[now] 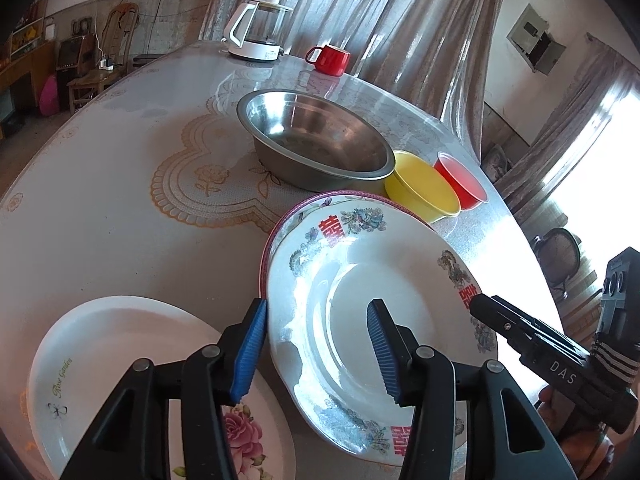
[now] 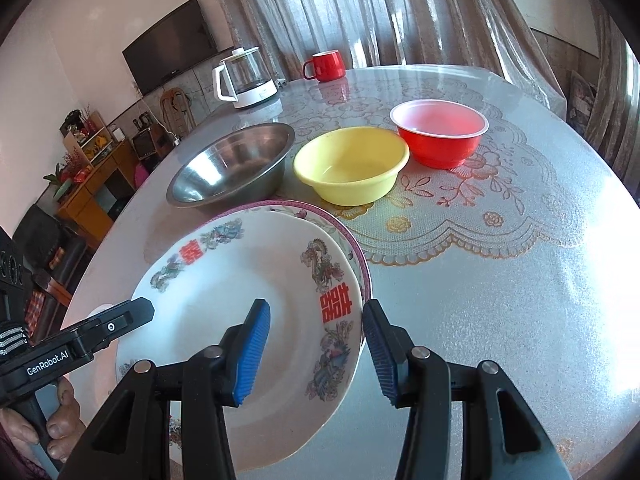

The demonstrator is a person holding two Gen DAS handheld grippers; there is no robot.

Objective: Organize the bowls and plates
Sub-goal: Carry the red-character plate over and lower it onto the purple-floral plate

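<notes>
A white deep plate with dragons and red characters [image 1: 400, 300] [image 2: 224, 288] rests on a pink-rimmed plate [image 1: 296, 208] [image 2: 354, 240] on the table. My left gripper [image 1: 318, 352] straddles the dragon plate's left rim, jaws apart and not pressing. Across from it, my right gripper [image 2: 316, 352] straddles the opposite rim, one pad over the plate's inside and one outside it, also open. A white plate with a pink rose [image 1: 120, 340] lies left of the stack. Behind stand a steel bowl [image 1: 316, 136] [image 2: 232, 160], a yellow bowl [image 1: 424, 188] [image 2: 352, 164] and a red bowl [image 1: 460, 178] [image 2: 440, 132].
A glass kettle on a white base [image 1: 256, 28] [image 2: 244, 80] and a red mug [image 1: 330, 58] [image 2: 326, 65] stand at the far edge of the round table [image 1: 120, 200] [image 2: 500, 280]. Curtains hang behind. A hand [image 2: 60, 420] grips the left tool's handle.
</notes>
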